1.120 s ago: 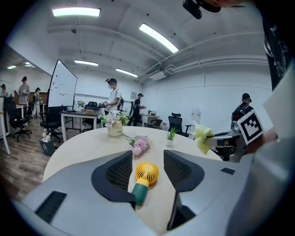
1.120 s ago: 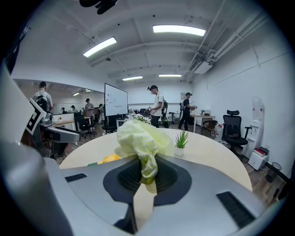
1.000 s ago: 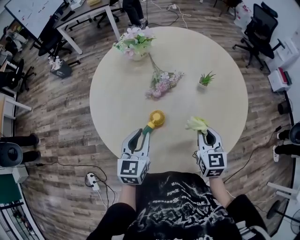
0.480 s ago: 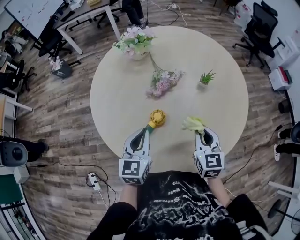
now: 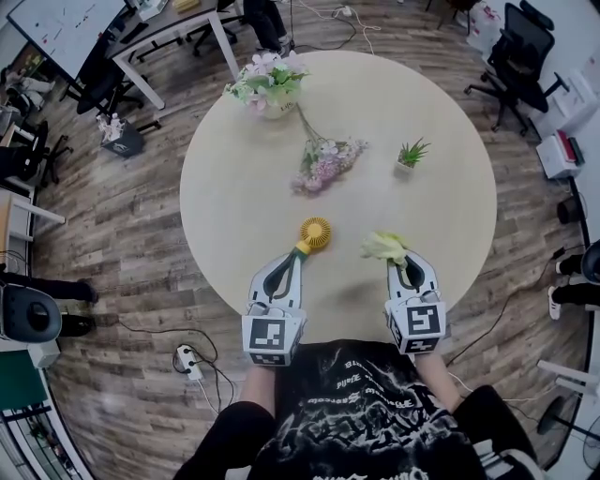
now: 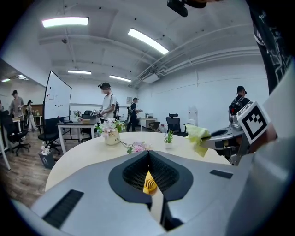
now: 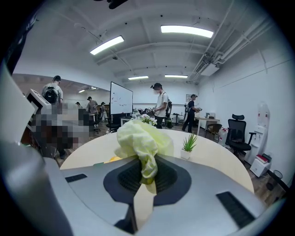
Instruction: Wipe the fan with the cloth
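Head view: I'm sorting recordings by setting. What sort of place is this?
Most likely an open-plan office or lab: a black office chair, a whiteboard and a desk stand around a round table on wood flooring.

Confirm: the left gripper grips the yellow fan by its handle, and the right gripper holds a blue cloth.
Wrong colour: the cloth in the right gripper is pale yellow-green, not blue, as the right gripper view shows. The left gripper does grip the yellow fan by its handle.
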